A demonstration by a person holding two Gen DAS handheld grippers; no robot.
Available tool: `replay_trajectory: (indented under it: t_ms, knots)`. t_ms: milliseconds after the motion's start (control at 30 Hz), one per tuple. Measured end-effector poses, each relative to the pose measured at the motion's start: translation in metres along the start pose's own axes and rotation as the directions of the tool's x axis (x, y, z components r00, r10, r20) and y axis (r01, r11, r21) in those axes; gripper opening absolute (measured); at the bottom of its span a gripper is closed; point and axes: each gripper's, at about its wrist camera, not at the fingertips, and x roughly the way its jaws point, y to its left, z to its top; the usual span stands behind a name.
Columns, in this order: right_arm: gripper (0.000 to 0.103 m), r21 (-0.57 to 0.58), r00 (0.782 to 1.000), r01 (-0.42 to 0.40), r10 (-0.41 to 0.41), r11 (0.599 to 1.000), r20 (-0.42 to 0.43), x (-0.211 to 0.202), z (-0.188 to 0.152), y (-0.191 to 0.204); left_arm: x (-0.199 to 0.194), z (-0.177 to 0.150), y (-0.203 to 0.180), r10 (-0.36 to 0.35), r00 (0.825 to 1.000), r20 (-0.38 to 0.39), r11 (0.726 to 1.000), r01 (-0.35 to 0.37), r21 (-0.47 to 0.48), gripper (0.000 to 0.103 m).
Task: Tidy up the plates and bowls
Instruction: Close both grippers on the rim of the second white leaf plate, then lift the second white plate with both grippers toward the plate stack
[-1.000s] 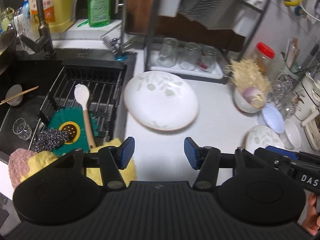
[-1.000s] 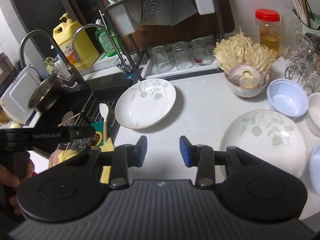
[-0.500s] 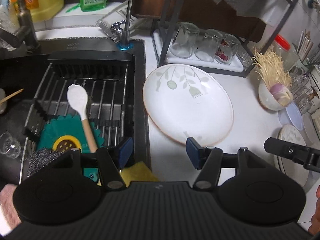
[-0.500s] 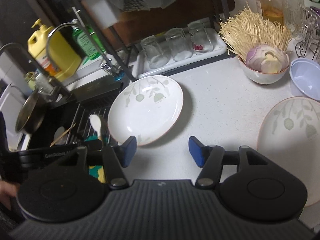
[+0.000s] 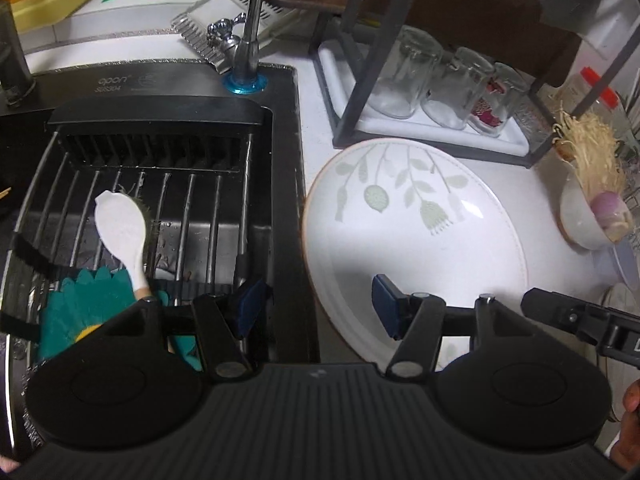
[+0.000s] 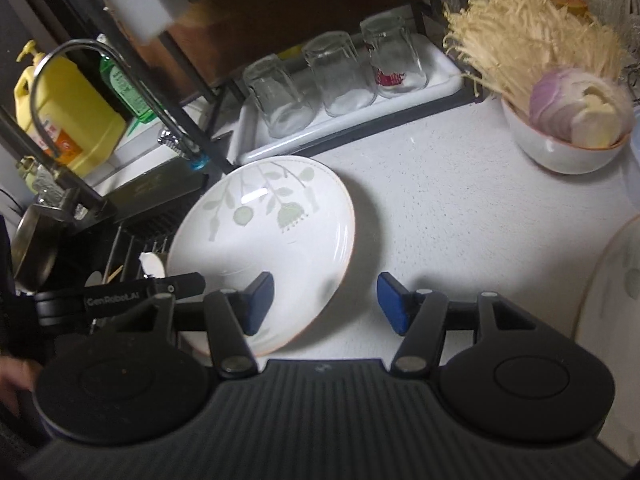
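Leaf-patterned plate (image 5: pixel 412 236) flat on surface (image 6: pixel 460 208), straddled: left hand-held gripper (image 5: pixel 316 306) and right hand-held gripper (image 6: pixel 326 304) both apart, empty.

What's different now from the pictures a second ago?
Both hand-held grippers came down closer to the leaf-pattern plate. The left hand-held gripper now straddles the plate's rim by the sink; the right hand-held gripper, whose jaws have just been opening, straddles the opposite rim. Neither grips anything yet. The plate, the glasses and the white spoon stayed put.
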Motion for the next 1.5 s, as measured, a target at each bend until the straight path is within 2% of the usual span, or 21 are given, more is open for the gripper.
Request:
replay_trajectory:
  t_ms: [67, 133, 267, 333, 433, 500, 667, 733, 967, 1233, 1500]
  knots:
    - [0.06, -0.007, 1.0, -0.006, 0.006, 1.0, 0.009, 0.009, 0.0, -0.002, 0.005, 0.002, 0.002, -0.002, 1.0, 0.003, 1.0, 0.002, -0.001, 0.063]
    - [0.057, -0.006, 1.0, -0.009, 0.009, 1.0, 0.018, 0.017, 0.001, -0.004, 0.009, 0.004, 0.002, 0.024, 1.0, -0.002, 1.0, -0.024, 0.008, 0.054]
    - [0.045, 0.02, 1.0, -0.014, 0.014, 1.0, 0.023, 0.033, 0.003, -0.01, 0.012, 0.009, -0.001, 0.024, 1.0, 0.015, 1.0, -0.024, 0.021, 0.046]
    - [0.041, 0.025, 0.999, -0.022, 0.022, 0.999, 0.03, 0.038, 0.005, -0.013, 0.013, 0.01, -0.004, 0.013, 1.0, 0.015, 1.0, -0.014, 0.028, 0.037]
    - [0.033, 0.024, 0.999, -0.036, 0.035, 0.999, 0.034, 0.044, 0.007, -0.014, 0.014, 0.011, -0.007, 0.001, 1.0, 0.019, 0.999, -0.002, 0.034, 0.031]
    - [0.027, 0.017, 0.998, -0.051, 0.05, 0.999, 0.034, 0.047, 0.009, -0.014, 0.015, 0.012, -0.009, 0.002, 1.0, 0.017, 1.0, -0.003, 0.03, 0.031]
    - [0.028, -0.005, 0.999, -0.038, 0.038, 0.999, 0.015, 0.052, 0.016, -0.008, 0.016, 0.016, -0.009, 0.0, 1.0, -0.003, 1.0, 0.0, 0.018, 0.03]
    - [0.028, 0.026, 0.999, -0.051, 0.051, 0.998, 0.005, 0.053, 0.019, -0.012, 0.015, 0.016, -0.01, 0.0, 1.0, -0.013, 1.0, 0.0, 0.02, 0.029]
    - [0.028, 0.025, 0.998, -0.062, 0.063, 0.998, -0.022, 0.038, 0.017, -0.017, 0.003, 0.017, -0.02, -0.014, 0.999, -0.029, 0.999, 0.015, 0.038, 0.029]
    - [0.028, 0.036, 1.0, -0.03, 0.031, 0.999, -0.007, -0.003, 0.011, -0.024, -0.025, 0.017, -0.049, -0.067, 0.997, -0.033, 0.993, 0.07, 0.096, 0.029]
    - [0.028, 0.048, 0.997, -0.009, 0.005, 0.999, 0.072, -0.06, 0.019, -0.033, -0.058, 0.024, -0.082, -0.129, 0.991, -0.016, 0.984, 0.13, 0.124, 0.029]
